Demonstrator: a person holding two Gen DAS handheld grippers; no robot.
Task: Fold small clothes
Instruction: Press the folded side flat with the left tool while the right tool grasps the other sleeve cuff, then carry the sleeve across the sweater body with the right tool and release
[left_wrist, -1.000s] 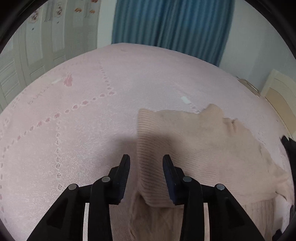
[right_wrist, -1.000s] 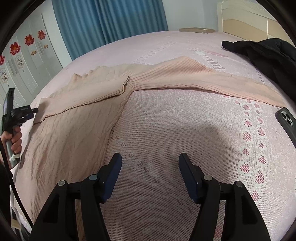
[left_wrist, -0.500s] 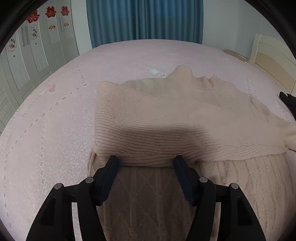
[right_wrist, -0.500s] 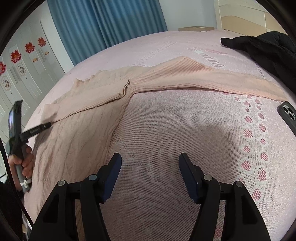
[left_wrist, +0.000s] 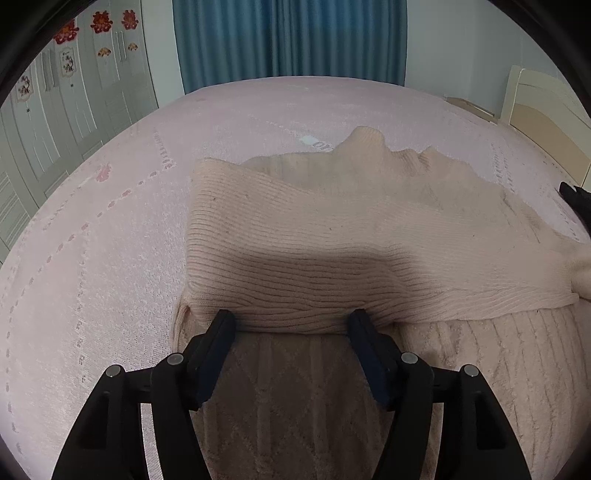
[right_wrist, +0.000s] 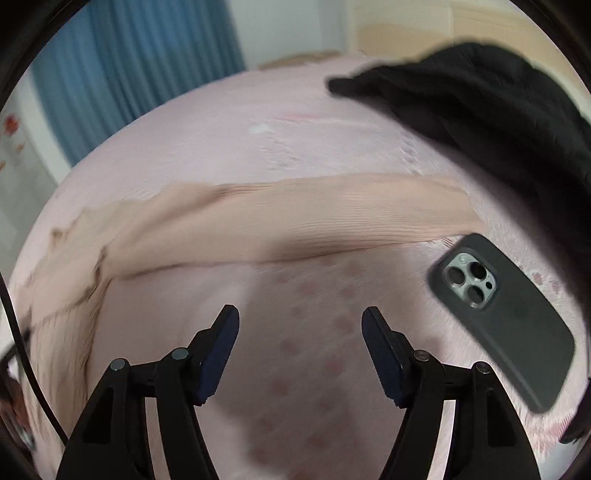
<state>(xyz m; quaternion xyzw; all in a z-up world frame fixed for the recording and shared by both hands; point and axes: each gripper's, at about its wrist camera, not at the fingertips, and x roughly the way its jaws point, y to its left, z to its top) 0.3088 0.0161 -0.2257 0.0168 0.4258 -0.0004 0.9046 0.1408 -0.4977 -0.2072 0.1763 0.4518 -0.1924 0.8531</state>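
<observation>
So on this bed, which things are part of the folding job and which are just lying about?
Part of the job:
- beige knit sweater
- left gripper, open at the folded sleeve's edge
- right gripper, open, holding nothing

Lying about:
- phone
- black garment
- pink bedspread underneath

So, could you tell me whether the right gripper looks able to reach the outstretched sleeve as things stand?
Probably yes: the right gripper is open, with only bare bedspread before the sleeve; the phone lies aside.
</observation>
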